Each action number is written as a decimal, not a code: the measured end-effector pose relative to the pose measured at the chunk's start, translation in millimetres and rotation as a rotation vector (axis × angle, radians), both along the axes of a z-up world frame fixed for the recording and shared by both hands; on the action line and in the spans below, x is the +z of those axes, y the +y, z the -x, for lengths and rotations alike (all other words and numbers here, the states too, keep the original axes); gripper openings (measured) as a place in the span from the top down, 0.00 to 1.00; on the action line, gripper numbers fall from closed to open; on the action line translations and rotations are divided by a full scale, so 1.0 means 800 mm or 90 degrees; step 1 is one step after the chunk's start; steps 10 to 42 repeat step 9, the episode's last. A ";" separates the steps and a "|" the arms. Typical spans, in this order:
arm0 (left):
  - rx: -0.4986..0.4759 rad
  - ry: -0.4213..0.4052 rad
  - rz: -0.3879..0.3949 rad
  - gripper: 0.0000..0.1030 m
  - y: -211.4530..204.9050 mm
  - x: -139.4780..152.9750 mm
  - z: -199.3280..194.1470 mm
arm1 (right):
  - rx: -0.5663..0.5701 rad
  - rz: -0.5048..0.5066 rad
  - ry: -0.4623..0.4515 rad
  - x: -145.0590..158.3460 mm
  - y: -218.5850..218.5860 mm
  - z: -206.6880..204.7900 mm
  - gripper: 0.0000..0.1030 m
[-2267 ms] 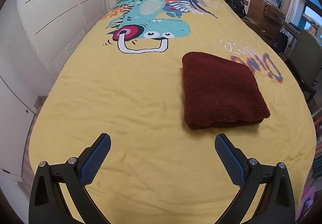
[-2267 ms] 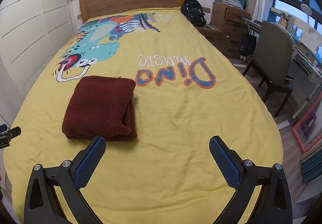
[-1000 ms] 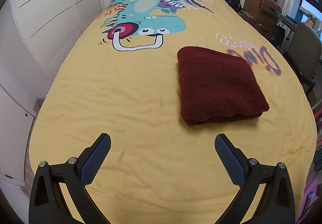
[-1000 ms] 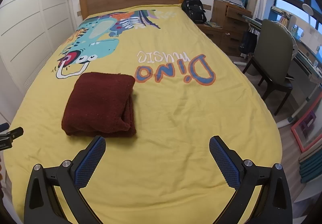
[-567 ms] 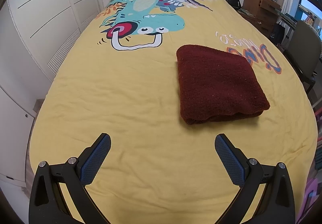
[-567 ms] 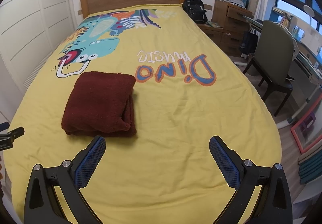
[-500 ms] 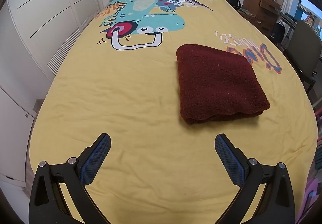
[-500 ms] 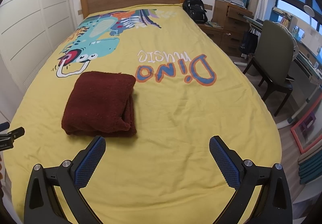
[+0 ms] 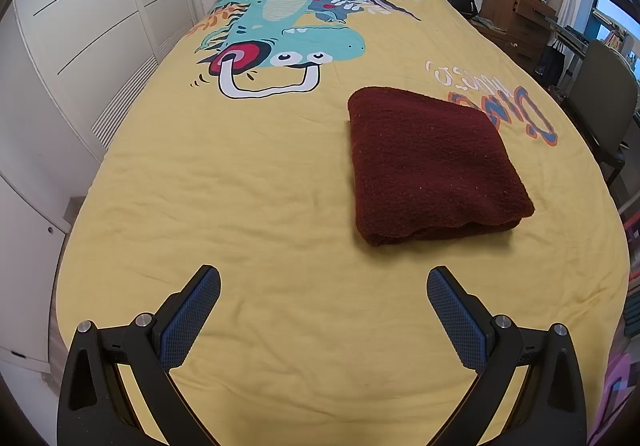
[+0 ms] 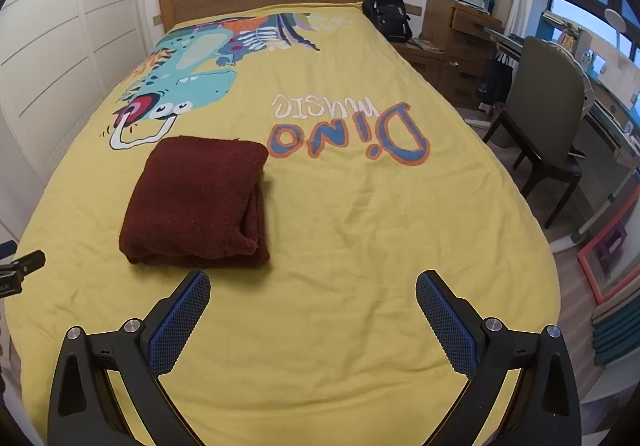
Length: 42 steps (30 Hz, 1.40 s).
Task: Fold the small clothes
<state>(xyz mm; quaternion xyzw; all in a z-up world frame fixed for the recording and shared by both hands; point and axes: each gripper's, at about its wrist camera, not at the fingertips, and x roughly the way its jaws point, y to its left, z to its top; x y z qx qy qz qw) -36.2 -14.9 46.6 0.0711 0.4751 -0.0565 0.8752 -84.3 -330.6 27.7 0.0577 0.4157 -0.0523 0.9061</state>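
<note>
Left wrist view: our left tool [image 9: 323, 306] hangs with its fingers wide apart, holding nothing, above the near part of the bed [image 9: 248, 181]. The dark red garment [image 9: 432, 165] lies folded into a compact rectangle ahead and to the right, well apart from the tool. Across the last two seconds the view has shifted only slightly; the garment has not moved.

Right wrist view: our right tool [image 10: 312, 310] is likewise spread and empty. The garment [image 10: 200, 201] lies just beyond its left finger [image 10: 180, 326], stacked layers showing at its right edge. We judge the fold complete and the tools withdrawn.
</note>
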 end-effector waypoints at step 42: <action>-0.004 0.001 0.005 0.01 -0.003 0.000 0.002 | 0.001 0.002 0.003 -0.002 -0.001 0.000 0.00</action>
